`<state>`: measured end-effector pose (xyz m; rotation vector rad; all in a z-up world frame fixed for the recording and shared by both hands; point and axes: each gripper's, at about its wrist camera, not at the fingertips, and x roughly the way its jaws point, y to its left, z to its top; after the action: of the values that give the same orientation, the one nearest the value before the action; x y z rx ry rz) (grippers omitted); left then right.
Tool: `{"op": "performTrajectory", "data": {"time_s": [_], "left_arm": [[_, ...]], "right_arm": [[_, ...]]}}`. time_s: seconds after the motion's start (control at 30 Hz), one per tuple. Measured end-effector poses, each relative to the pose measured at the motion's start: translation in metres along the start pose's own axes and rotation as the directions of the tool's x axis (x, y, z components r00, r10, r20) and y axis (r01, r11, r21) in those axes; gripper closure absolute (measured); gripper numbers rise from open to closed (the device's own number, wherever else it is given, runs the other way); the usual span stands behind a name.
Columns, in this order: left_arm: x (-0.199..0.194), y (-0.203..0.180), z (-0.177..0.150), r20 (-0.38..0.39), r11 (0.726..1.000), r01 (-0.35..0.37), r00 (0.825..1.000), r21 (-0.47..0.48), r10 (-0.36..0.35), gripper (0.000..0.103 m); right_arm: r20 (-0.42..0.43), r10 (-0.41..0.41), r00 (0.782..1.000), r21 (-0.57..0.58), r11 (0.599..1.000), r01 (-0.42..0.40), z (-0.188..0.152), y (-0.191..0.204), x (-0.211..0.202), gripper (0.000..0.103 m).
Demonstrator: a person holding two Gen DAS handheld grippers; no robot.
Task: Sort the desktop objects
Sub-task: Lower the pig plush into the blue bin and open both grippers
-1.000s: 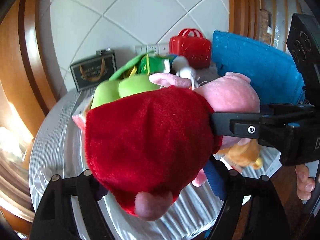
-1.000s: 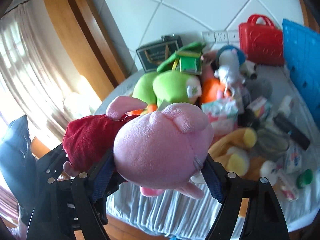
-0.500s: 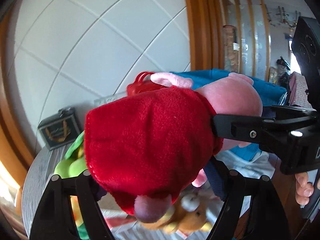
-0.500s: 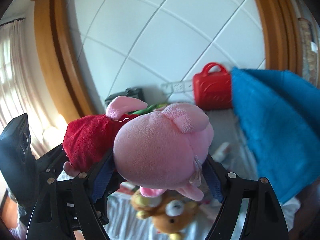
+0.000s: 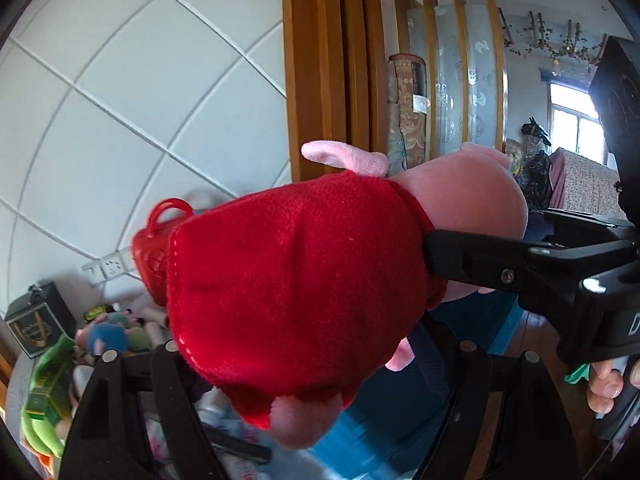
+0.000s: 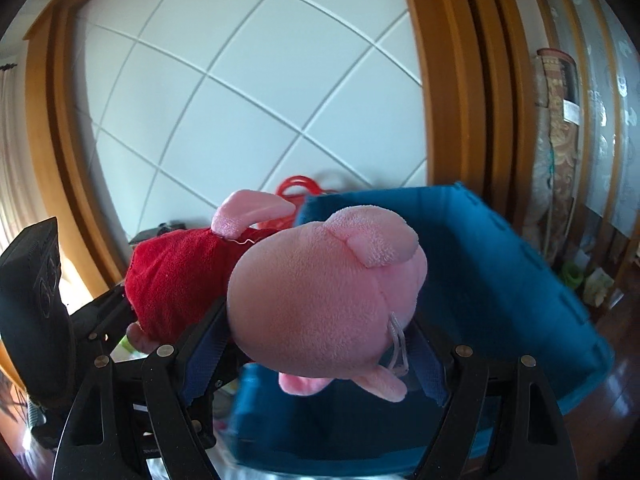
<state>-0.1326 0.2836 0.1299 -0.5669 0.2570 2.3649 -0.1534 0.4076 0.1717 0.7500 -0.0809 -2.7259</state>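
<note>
Together, both grippers carry one pink pig plush [image 5: 304,280] in a red dress, lifted above the table. On the left, the left gripper [image 5: 316,364] clamps the red-dressed body; to the right, the right gripper [image 6: 316,356] clamps the pink head. A blue bin [image 6: 500,280] lies just behind the head, and a red case [image 5: 150,256] stands by the wall.

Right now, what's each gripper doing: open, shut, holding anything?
Left gripper: shut on the red-dressed body of the pink plush pig.
Right gripper: shut on the same pig's pink head, above the blue bin.
</note>
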Motion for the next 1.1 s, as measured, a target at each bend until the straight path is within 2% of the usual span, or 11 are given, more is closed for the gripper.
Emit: {"op": "performTrajectory", "data": {"time_s": [0.1,0.17,0.3,0.4,0.5,0.73,0.87,1.1], "left_arm": [[0.031,-0.036,0.012,-0.077,1.0,-0.015,0.997,-0.024,0.013,0.022],[0.054,-0.053,0.016,-0.153,0.999,-0.015,0.988,-0.051,0.007,0.021],[0.097,-0.081,0.014,-0.287,0.995,-0.018,0.958,-0.095,-0.01,0.021],[0.115,-0.097,0.008,-0.341,0.996,-0.03,0.94,-0.088,-0.001,0.021],[0.126,-0.11,0.007,-0.376,0.996,-0.039,0.927,-0.085,0.005,0.02],[0.147,-0.117,0.002,-0.433,0.995,-0.05,0.901,-0.091,0.006,0.017],[0.154,-0.123,-0.005,-0.471,0.994,-0.082,0.881,-0.069,0.04,0.017],[0.149,-0.122,-0.008,-0.459,0.992,-0.118,0.885,-0.051,0.082,0.017]], "right_arm": [[-0.056,0.011,0.998,0.001,1.0,-0.011,0.008,-0.05,0.009,0.02],[-0.111,0.012,0.994,0.004,1.0,-0.012,0.008,-0.081,0.018,0.02],[-0.194,0.019,0.981,0.019,1.0,-0.016,-0.009,-0.123,0.034,0.02],[-0.239,0.05,0.97,0.063,0.997,-0.036,-0.019,-0.152,0.045,0.02],[-0.268,0.071,0.961,0.089,0.995,-0.049,-0.027,-0.166,0.047,0.02],[-0.299,0.062,0.952,0.101,0.994,-0.034,-0.036,-0.182,0.054,0.018],[-0.331,0.004,0.944,0.062,0.998,0.017,-0.039,-0.183,0.06,0.017],[-0.355,-0.068,0.933,-0.033,0.998,0.06,-0.041,-0.176,0.07,0.017]]}}
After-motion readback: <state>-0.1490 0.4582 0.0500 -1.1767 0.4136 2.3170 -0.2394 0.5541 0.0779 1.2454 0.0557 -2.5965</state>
